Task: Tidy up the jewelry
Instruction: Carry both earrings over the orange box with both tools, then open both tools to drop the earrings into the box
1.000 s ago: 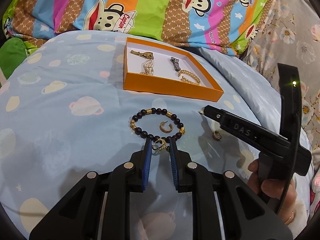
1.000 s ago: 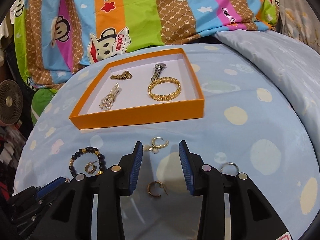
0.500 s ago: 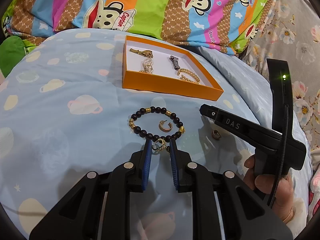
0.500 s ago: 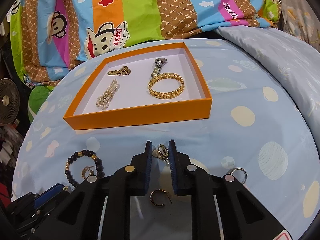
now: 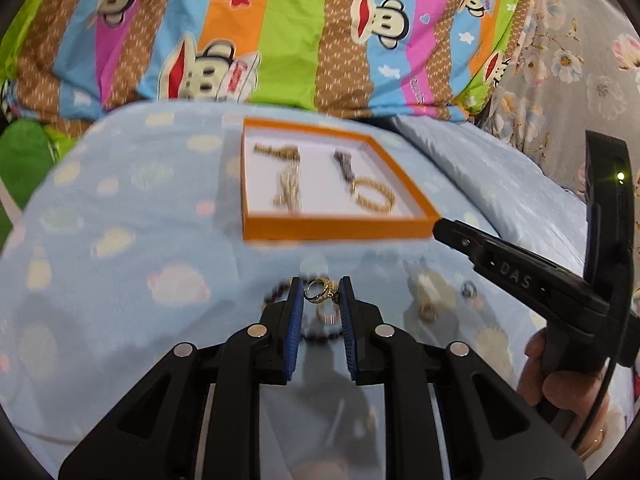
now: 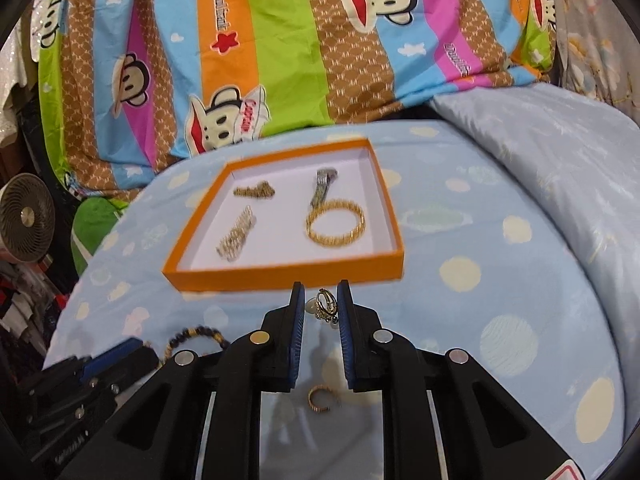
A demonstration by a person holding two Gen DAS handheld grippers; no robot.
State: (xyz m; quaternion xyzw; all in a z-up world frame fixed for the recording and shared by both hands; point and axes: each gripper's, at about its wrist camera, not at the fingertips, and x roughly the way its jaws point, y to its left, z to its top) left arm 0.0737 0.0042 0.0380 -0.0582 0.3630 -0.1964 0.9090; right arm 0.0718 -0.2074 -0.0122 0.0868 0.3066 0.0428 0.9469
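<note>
My left gripper (image 5: 320, 292) is shut on a gold ring (image 5: 318, 290) and holds it above the blue bedsheet, short of the orange tray (image 5: 336, 229). My right gripper (image 6: 321, 304) is shut on a gold pearl earring (image 6: 326, 306), lifted just before the orange tray (image 6: 288, 278). The tray holds a gold bangle (image 6: 335, 222), a watch (image 6: 323, 186), a pearl piece (image 6: 237, 237) and a gold chain (image 6: 254, 190). A black bead bracelet (image 6: 194, 336) lies on the sheet, and shows blurred under my left fingers (image 5: 276, 296).
A gold hoop earring (image 6: 319, 398) lies on the sheet under my right gripper. More small earrings (image 5: 427, 312) lie right of my left gripper. A striped monkey-print blanket (image 6: 280, 60) rises behind the tray. A fan (image 6: 26, 216) stands far left.
Both grippers have lifted their pieces off the sheet and moved forward toward the tray. The right gripper closed on the earring one second to half a second ago.
</note>
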